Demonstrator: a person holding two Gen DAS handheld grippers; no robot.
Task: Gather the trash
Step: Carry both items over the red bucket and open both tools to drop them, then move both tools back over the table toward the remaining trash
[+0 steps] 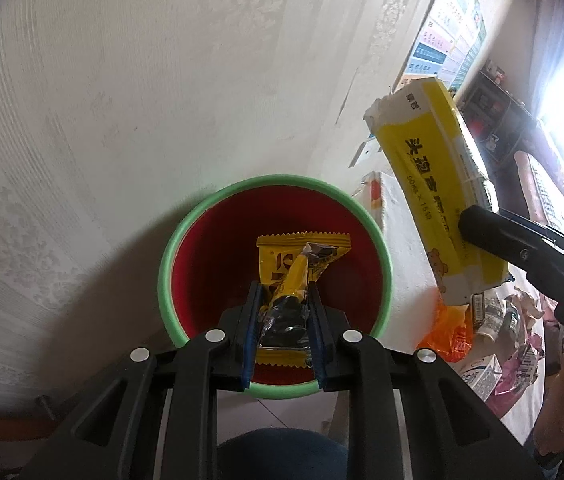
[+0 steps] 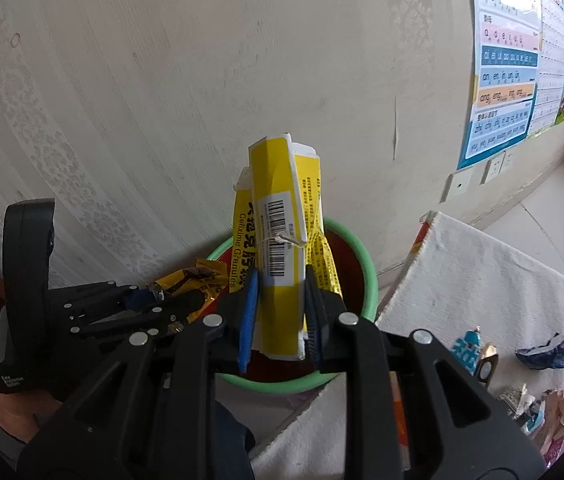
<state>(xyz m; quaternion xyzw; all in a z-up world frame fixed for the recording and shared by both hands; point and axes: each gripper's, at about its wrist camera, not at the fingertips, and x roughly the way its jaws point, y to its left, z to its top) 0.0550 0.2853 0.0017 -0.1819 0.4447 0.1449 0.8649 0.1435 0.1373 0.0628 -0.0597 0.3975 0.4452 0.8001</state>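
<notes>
Yellow snack wrapper (image 1: 294, 276) pinched between the blue pads of the left gripper (image 1: 284, 296), jaws narrow around it, hanging over the mouth of the red bin with a green rim (image 1: 169, 256) directly below the fingertips. Right gripper (image 2: 279, 292) clamps a flattened yellow medicine box (image 2: 279, 248) standing up past its tips, over the same bin. To the right of both: white cloth-covered table (image 2: 482, 280), more litter (image 2: 546, 354) scattered on it.

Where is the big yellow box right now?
The yellow box is pinched in the right gripper, held up over the green-rimmed red bin, beside the towel-covered table.
</notes>
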